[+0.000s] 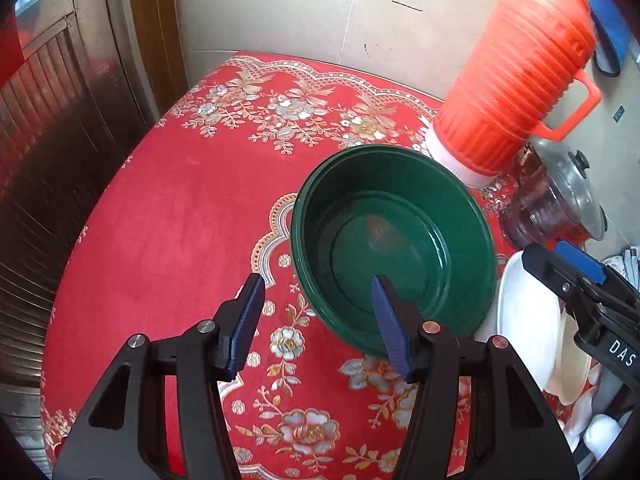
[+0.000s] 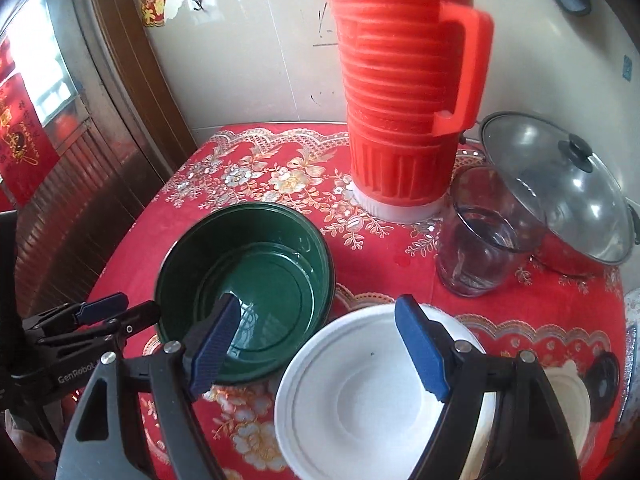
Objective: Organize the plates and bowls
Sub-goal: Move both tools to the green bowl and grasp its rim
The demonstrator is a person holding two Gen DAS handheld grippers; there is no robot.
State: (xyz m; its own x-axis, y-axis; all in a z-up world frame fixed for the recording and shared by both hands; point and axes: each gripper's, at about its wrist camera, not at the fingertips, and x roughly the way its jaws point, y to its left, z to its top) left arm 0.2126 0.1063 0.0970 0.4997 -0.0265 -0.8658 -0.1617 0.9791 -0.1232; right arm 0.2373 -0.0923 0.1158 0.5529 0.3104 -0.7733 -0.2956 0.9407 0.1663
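Here both grippers hover empty: the left gripper point(image 1: 316, 292) half spread over the green bowl's point(image 1: 420, 208) near rim, the right gripper point(image 2: 320, 320) wide over the white plate point(image 2: 360, 400) beside that bowl. Next, probably, a rim grasp for stacking.

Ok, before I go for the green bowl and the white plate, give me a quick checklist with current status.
1. Left gripper open, nothing held: ok.
2. Right gripper open, nothing held: ok.
3. Green bowl upright and empty: ok.
4. White plate top free of items: ok; what lies beneath its right edge: cannot tell.
5. Orange thermos and glass jar stand close behind the dishes: not ok, little room.
6. Left finger straddles the bowl's near rim: cannot tell.
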